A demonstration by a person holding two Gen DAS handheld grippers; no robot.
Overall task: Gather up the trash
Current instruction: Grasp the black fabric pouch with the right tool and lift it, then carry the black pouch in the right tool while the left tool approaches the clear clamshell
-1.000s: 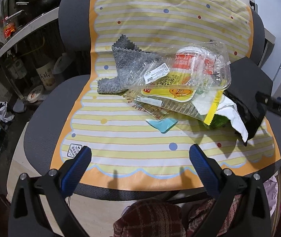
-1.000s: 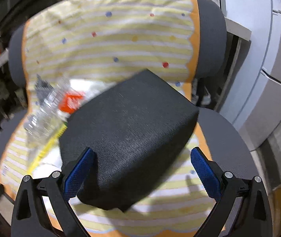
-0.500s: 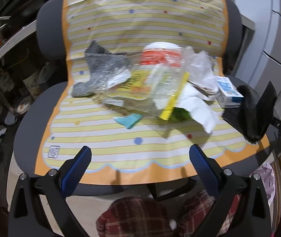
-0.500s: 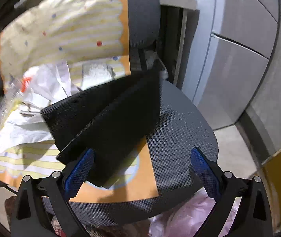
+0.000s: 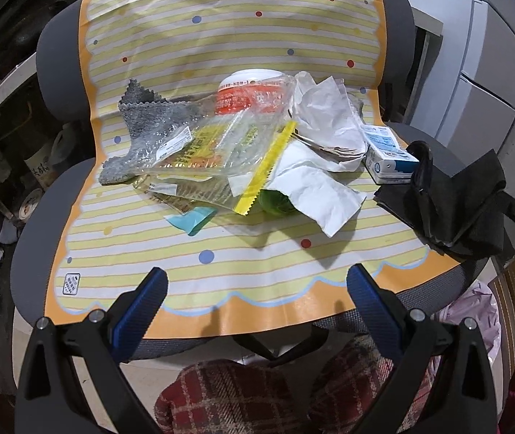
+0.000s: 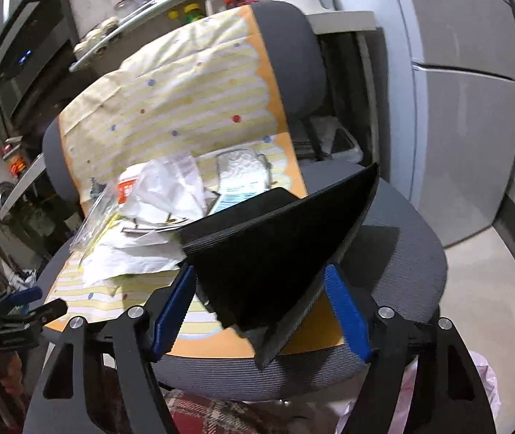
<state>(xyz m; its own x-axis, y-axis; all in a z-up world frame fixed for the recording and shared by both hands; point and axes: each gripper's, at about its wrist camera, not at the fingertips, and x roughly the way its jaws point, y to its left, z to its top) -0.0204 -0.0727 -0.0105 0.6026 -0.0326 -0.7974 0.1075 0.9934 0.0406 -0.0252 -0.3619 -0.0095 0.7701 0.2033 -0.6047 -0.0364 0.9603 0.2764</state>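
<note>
A pile of trash lies on a yellow striped mat [image 5: 221, 260] over a grey chair seat. It holds a clear plastic bag [image 5: 221, 137], a grey cloth [image 5: 148, 119], a red and white cup [image 5: 246, 86], crumpled white paper [image 5: 326, 115], a blue and white carton [image 5: 387, 152] and a turquoise scrap [image 5: 194, 217]. My left gripper [image 5: 257, 278] hangs open at the mat's front edge, short of the pile. My right gripper [image 6: 259, 275] is shut on a folded black bag [image 6: 275, 253] at the seat's right edge. That black bag [image 5: 449, 199] sits right of the carton.
Grey cabinets [image 5: 492, 72] stand right of the chair, with a pink plastic bag [image 5: 474, 307] on the floor below the seat. Cluttered shelves [image 6: 130, 18] rise behind and to the left. A person's plaid-clad legs [image 5: 239, 398] are just under the grippers.
The right gripper's fingers have closed in on the black bag and drawn it to the seat's right edge, which uncovered the carton. The left gripper has pulled back slightly and stayed open.
</note>
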